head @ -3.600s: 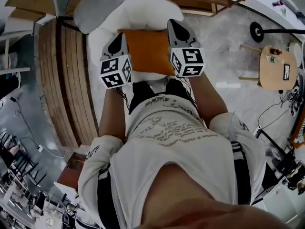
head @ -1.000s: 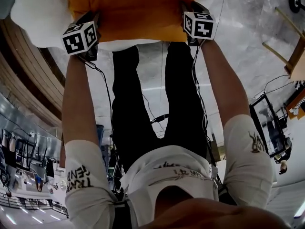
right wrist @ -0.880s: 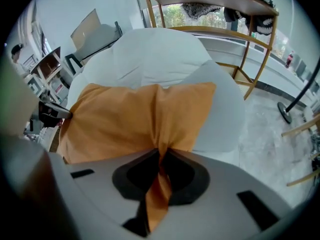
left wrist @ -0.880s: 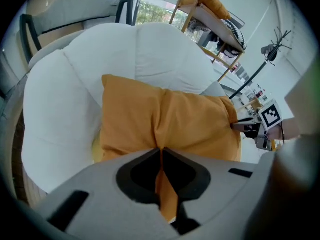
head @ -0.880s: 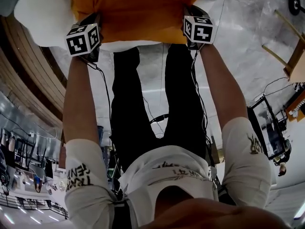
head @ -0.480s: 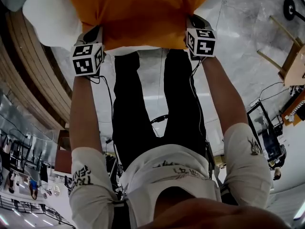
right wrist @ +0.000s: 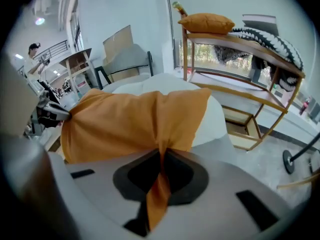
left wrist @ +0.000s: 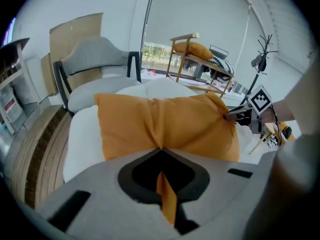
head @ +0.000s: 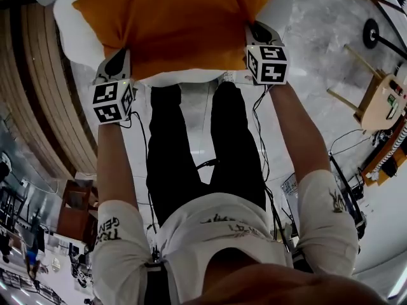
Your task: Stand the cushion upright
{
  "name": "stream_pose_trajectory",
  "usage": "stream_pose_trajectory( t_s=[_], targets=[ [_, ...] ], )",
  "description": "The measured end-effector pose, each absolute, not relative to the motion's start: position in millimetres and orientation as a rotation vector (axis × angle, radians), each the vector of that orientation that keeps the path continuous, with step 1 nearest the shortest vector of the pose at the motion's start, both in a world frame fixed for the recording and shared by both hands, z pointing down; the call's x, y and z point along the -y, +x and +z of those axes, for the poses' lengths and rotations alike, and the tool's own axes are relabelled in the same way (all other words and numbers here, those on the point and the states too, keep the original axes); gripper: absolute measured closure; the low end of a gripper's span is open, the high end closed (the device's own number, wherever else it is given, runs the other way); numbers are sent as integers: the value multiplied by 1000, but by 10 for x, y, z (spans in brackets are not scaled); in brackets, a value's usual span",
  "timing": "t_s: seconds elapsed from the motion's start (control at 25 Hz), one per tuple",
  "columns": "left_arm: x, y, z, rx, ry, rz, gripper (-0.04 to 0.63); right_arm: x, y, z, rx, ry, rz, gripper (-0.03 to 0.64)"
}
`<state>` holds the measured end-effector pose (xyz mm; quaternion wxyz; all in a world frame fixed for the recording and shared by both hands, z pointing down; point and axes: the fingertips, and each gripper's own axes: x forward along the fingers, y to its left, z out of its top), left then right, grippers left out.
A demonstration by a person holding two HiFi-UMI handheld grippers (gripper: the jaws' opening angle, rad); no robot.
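Observation:
The orange cushion (head: 178, 24) lies on a white padded seat (head: 70, 33), and its near edge is lifted. My left gripper (head: 117, 65) is shut on the cushion's near left corner. My right gripper (head: 254, 37) is shut on the near right corner. In the left gripper view the jaws (left wrist: 161, 151) pinch a fold of orange fabric, and the cushion (left wrist: 165, 124) spreads beyond them towards the right gripper (left wrist: 235, 115). The right gripper view shows the same pinch (right wrist: 161, 154) on the cushion (right wrist: 130, 121), with the left gripper (right wrist: 55, 111) at its far corner.
A grey chair (left wrist: 95, 69) stands behind the white seat (left wrist: 82, 134). A wooden rack (right wrist: 235, 44) holds another orange cushion (right wrist: 206, 22) and a zigzag one. A round wooden side table (head: 381, 100) and a lamp base (head: 372, 33) stand at the right. Wooden steps (head: 32, 107) run along the left.
Both grippers have closed on the cushion's near corners and risen. The cushion's near edge has come up off the white seat with them.

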<state>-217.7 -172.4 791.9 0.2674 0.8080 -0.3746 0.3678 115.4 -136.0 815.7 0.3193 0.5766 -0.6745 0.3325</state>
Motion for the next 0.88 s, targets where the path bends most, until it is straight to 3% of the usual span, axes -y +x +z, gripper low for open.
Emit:
stream_pose_trajectory(
  t_s=[0.44, 0.88],
  targets=[
    [2605, -2053, 7578, 1173, 2221, 856, 571, 2398, 1301, 7886, 1775, 1608, 693, 574],
    [2738, -2039, 8158, 1062, 2125, 973, 571, 2532, 1349, 8301, 1688, 1554, 697, 572]
  ],
)
